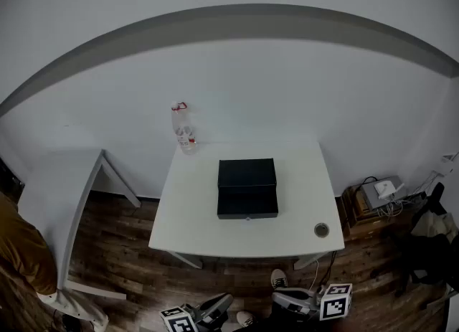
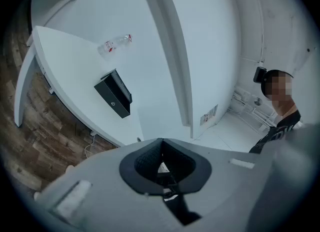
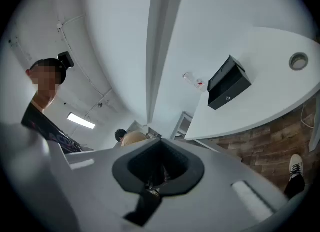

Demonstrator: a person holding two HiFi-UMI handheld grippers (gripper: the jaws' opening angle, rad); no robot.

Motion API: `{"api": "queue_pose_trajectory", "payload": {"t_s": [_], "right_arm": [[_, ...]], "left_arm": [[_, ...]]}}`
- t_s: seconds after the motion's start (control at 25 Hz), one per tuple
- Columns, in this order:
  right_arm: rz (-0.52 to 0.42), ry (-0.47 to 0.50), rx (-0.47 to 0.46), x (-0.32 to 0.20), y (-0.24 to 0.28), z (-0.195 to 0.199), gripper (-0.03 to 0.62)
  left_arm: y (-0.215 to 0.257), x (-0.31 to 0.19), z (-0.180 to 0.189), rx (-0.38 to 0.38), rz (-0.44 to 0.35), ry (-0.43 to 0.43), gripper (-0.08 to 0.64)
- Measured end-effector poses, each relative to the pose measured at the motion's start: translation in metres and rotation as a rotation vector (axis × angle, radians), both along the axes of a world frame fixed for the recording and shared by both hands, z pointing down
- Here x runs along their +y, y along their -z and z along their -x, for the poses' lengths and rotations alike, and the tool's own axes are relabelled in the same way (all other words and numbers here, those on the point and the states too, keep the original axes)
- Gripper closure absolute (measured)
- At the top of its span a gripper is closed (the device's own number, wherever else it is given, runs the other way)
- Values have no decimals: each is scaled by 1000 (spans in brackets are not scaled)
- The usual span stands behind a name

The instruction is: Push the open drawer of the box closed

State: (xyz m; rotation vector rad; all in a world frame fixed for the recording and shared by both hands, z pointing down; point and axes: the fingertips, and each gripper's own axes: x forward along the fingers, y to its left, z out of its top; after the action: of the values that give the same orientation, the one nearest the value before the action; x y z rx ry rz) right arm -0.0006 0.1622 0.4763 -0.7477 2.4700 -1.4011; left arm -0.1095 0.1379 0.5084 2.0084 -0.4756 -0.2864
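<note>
A black box (image 1: 247, 174) stands in the middle of the white table (image 1: 193, 216). Its drawer (image 1: 247, 205) sticks out toward the near edge, with a small knob on its front. Both grippers hang low at the bottom of the head view, well short of the table. The left gripper (image 1: 215, 309) and the right gripper (image 1: 290, 302) are shut and hold nothing. In the left gripper view the shut left gripper (image 2: 161, 142) is far from the box (image 2: 114, 94). In the right gripper view the right gripper (image 3: 159, 144) is just as far from the box (image 3: 229, 83).
A clear plastic bottle (image 1: 184, 128) stands at the table's far left corner. A round grommet (image 1: 321, 230) sits near the front right corner. A second white table (image 1: 64, 194) and a person in brown (image 1: 21, 252) are at left. Cabled equipment (image 1: 376, 198) lies on the floor at right.
</note>
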Motion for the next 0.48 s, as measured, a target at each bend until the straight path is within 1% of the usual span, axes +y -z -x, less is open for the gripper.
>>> {"api": "queue_pose_trajectory", "payload": {"t_s": [0.48], "right_arm": [[-3,-10,4,0,1,-5,589]], "left_arm": [[2,1,-3,-4,-8,-5,560]]}}
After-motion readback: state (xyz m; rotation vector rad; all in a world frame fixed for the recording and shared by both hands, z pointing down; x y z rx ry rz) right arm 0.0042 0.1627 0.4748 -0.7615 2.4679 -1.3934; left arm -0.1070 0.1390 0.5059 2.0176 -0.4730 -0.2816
